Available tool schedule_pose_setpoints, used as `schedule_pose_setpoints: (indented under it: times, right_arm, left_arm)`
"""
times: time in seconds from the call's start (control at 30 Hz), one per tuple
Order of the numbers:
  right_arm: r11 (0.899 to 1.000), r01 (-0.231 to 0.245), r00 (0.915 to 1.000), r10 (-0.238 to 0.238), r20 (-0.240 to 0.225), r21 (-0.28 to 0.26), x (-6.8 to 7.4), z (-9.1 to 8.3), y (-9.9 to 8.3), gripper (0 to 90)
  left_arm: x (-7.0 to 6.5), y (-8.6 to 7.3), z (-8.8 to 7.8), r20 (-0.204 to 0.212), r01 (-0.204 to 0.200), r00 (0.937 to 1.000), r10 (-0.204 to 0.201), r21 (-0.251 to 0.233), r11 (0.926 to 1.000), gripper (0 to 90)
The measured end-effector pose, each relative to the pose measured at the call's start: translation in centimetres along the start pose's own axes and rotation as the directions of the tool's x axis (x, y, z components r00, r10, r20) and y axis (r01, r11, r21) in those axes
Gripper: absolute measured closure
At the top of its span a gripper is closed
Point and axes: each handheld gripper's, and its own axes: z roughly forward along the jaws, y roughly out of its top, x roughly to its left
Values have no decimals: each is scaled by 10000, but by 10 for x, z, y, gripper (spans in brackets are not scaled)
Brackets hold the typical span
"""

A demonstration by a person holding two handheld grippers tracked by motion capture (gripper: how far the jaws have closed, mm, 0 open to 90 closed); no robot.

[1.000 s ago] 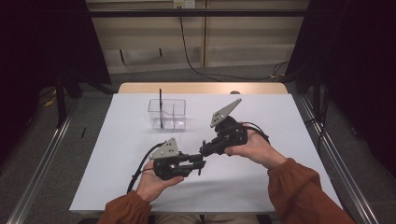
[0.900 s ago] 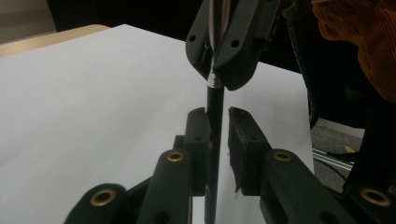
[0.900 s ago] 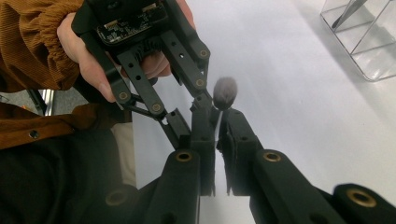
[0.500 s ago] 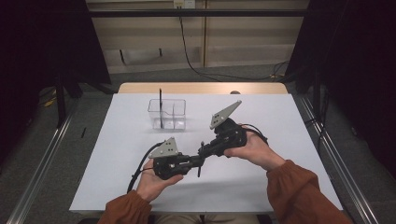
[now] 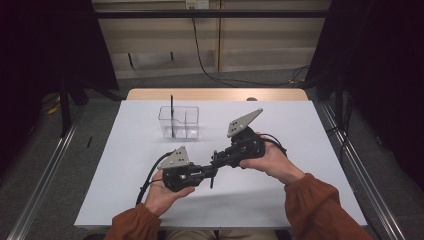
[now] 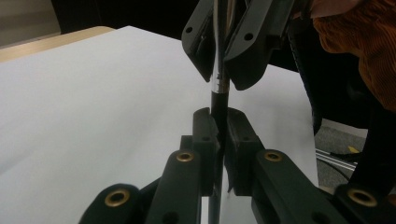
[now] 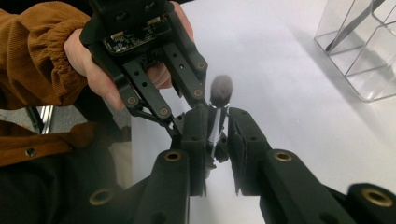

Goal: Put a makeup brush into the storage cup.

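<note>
Currently the makeup brush (image 7: 218, 100) stands upright between both grippers above the worktop (image 5: 310, 130). Left gripper (image 6: 219, 123) fingers clamp its black handle; right gripper (image 7: 217, 128) fingers have just been opening around the ferrule. The clear organizer (image 5: 179, 121) lies beyond, nearer the left gripper.

The brush (image 7: 217, 112) has a grey, fluffy head, a shiny silver collar and a black handle. Both the left gripper (image 5: 207, 173) and the right gripper (image 5: 220, 159) are black with brass-coloured pins, each topped by a grey plate. The desk (image 5: 310, 130) is plain white with a light wood edge. The box (image 5: 179, 122) is clear. The sleeves (image 5: 320, 205) are rust-orange corduroy.
</note>
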Motion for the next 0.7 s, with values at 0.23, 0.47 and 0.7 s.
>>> schedule_pose_setpoints:
  times: [0.23,0.47,0.7]
  right_arm:
    - [9988,-107,9999,111,91,-471,-1,-2,-4,655]
    - [9960,-162,9997,177,175,-875,-1,-5,-5,499]
    - [9906,-273,9996,286,81,-1338,0,-4,-9,291]
  left_arm:
    - [2,0,-1,-87,17,10000,-18,-34,10000,841]
    - [5,1,-6,-247,66,9997,-69,-128,9999,841]
    - [6,2,-7,-351,52,9994,-56,-105,9999,841]
